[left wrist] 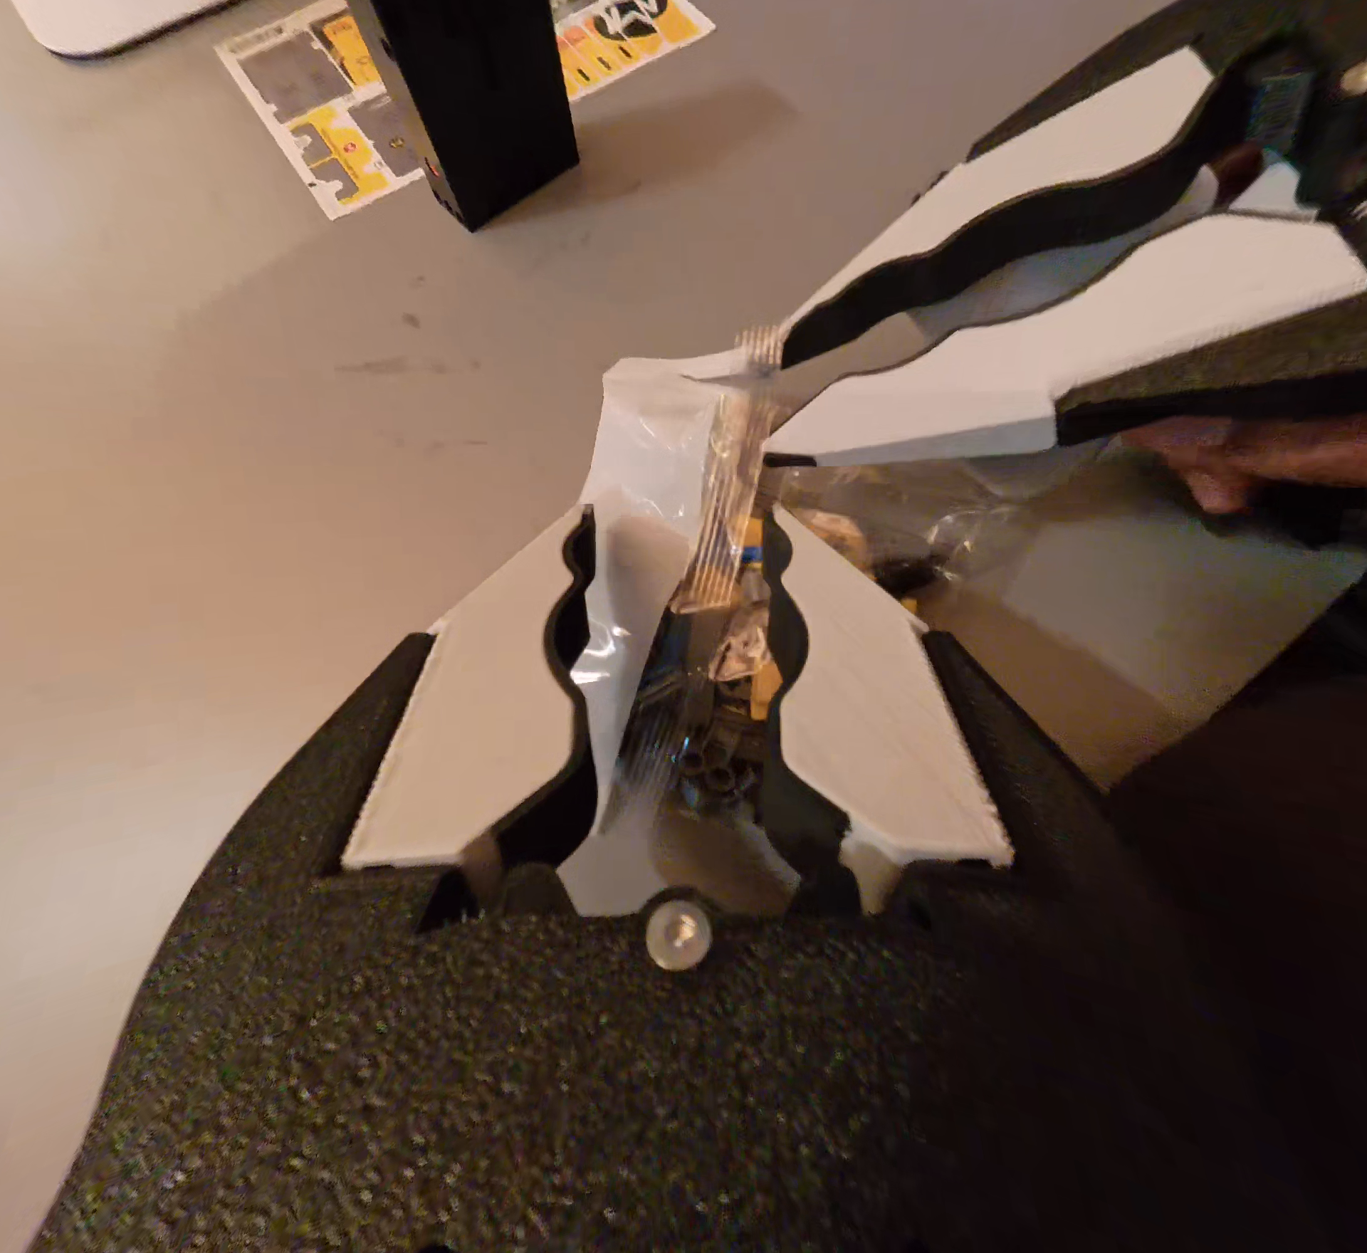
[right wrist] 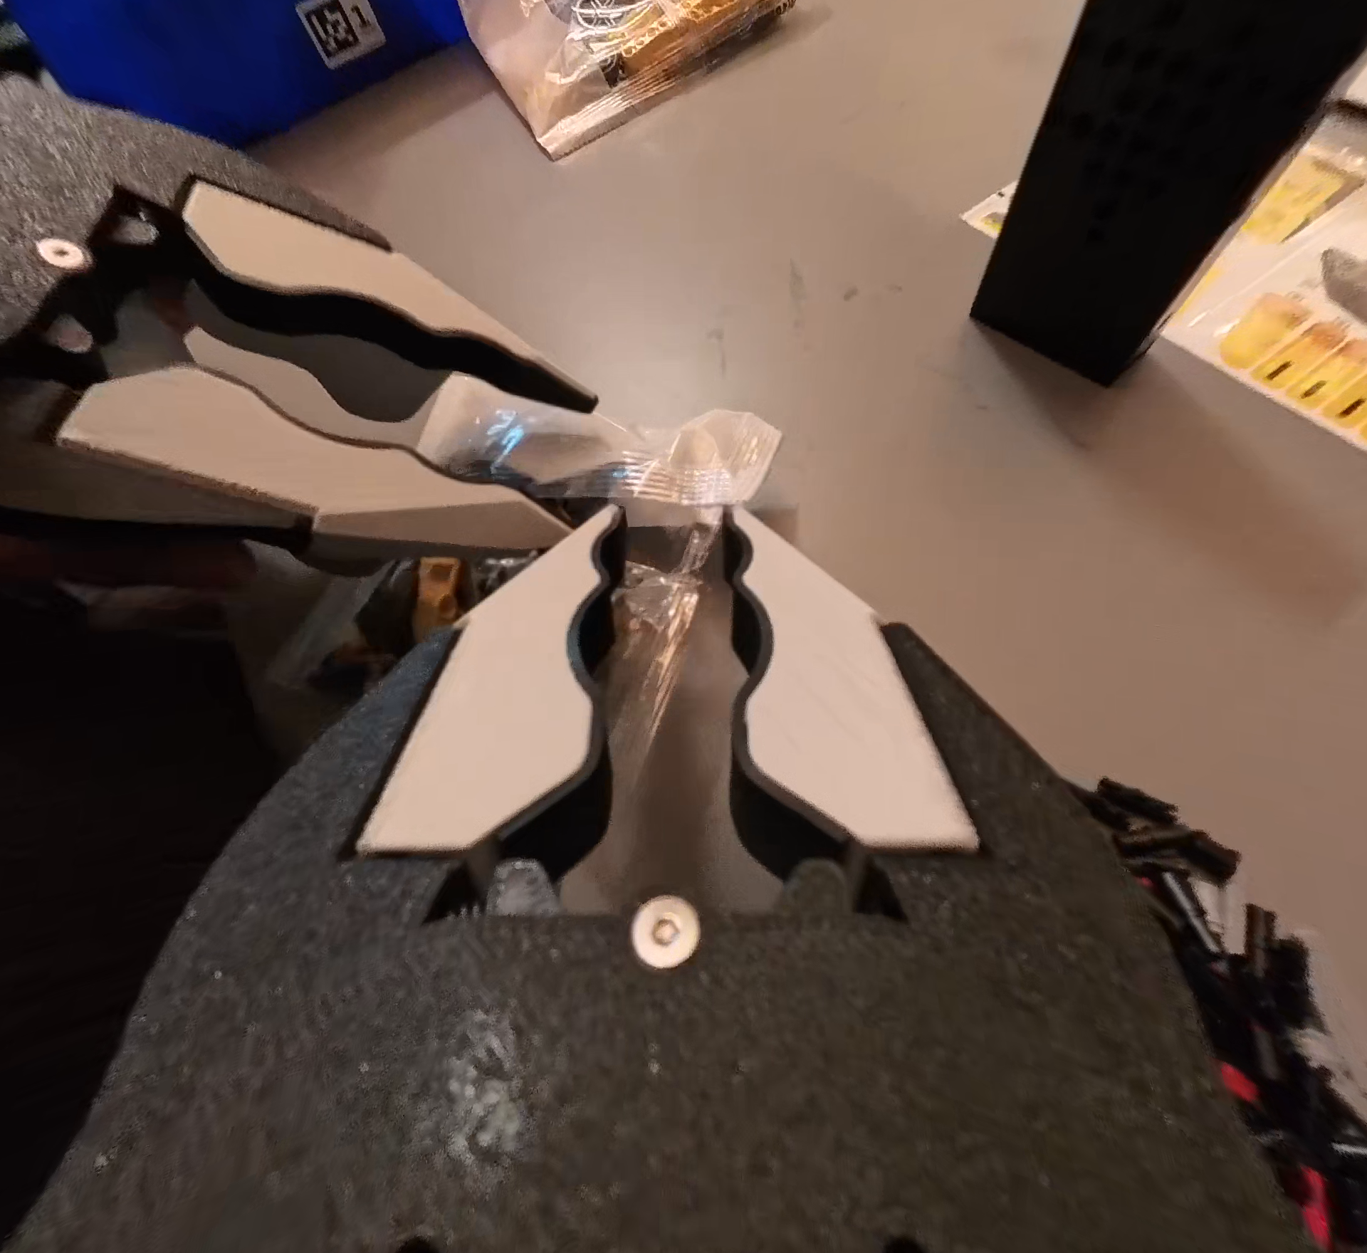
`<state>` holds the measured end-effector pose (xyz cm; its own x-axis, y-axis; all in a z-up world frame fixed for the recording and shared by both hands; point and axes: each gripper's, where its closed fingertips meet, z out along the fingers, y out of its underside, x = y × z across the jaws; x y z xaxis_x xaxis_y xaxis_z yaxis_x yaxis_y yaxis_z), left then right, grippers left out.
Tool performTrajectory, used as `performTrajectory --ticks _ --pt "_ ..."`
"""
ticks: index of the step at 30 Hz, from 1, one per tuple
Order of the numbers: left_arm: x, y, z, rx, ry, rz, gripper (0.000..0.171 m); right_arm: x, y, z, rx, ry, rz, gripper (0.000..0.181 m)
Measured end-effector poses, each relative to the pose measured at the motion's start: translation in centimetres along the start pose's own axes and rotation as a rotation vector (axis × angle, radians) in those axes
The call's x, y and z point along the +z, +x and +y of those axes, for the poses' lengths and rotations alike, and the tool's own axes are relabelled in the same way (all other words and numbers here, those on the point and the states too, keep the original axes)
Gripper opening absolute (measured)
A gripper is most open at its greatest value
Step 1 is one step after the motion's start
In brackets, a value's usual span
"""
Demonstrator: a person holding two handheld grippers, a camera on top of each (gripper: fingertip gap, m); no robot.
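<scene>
A clear plastic bag of small yellow, black and grey building bricks (left wrist: pixel 710 692) sits between the fingers of my left gripper (left wrist: pixel 677 515), which press on its bulk from both sides. My right gripper (right wrist: pixel 673 513) comes in from the right in the left wrist view (left wrist: pixel 777 402). Its jaws stand apart around the bag's crimped top edge (right wrist: pixel 688 470), and a strand of film runs between them. The left gripper also shows at the left of the right wrist view (right wrist: pixel 577 464). A hand (left wrist: pixel 1228 470) shows under the right gripper.
A tall black block (left wrist: pixel 473 71) stands on the grey table (left wrist: pixel 296 345), partly on a sticker sheet (left wrist: pixel 333 130). A second bag of yellow bricks (right wrist: pixel 651 26) lies by a blue bin (right wrist: pixel 207 12). Loose black and red pins (right wrist: pixel 1213 921) lie at the right. Left and right tips are no more than a few centimetres apart. Both grippers' tips are roughly 15 cm from the tall black block (left wrist: pixel 473 71). Seen from the right wrist view (right wrist: pixel 1082 216) as well.
</scene>
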<state>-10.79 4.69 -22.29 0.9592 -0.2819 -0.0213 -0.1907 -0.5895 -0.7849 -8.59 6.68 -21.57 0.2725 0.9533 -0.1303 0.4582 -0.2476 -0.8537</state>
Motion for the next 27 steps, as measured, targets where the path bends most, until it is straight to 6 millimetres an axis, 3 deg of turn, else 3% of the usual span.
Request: performTrajectory --ticks 4,6,8,15,17,21,23,27 --pt "-0.1 -0.7 -0.7 0.021 0.029 -0.002 0.04 0.1 0.0 0.0 -0.091 -0.028 0.044 0.026" --pt "-0.2 -0.9 -0.8 0.047 0.035 -0.002 0.017 -0.3 -0.1 0.0 -0.112 -0.026 0.052 0.026" --pt "-0.2 -1.0 -0.6 0.065 0.028 -0.003 0.01 -0.8 -0.5 0.0 -0.125 -0.02 0.023 0.026" --pt "-0.8 0.3 -0.8 -0.055 0.073 0.202 0.0 -1.5 -4.6 -1.5 -0.135 -0.008 -0.307 0.034" --pt "-1.3 1.3 -1.2 -0.084 0.09 0.316 0.0 -0.8 -4.6 -1.0 -0.195 -0.067 -0.318 0.036" --pt "-1.5 0.3 -1.4 -0.181 0.101 0.372 0.0 0.5 -5.0 1.4 -0.261 -0.24 -0.376 0.037" --pt "-1.8 0.1 -1.7 -0.235 0.118 0.424 0.0 0.9 -5.3 1.7 -0.281 -0.258 -0.381 0.036" --pt "-1.7 -1.9 -1.7 -0.303 0.133 0.401 0.0 1.0 -5.8 0.7 -0.274 -0.204 -0.397 0.003"
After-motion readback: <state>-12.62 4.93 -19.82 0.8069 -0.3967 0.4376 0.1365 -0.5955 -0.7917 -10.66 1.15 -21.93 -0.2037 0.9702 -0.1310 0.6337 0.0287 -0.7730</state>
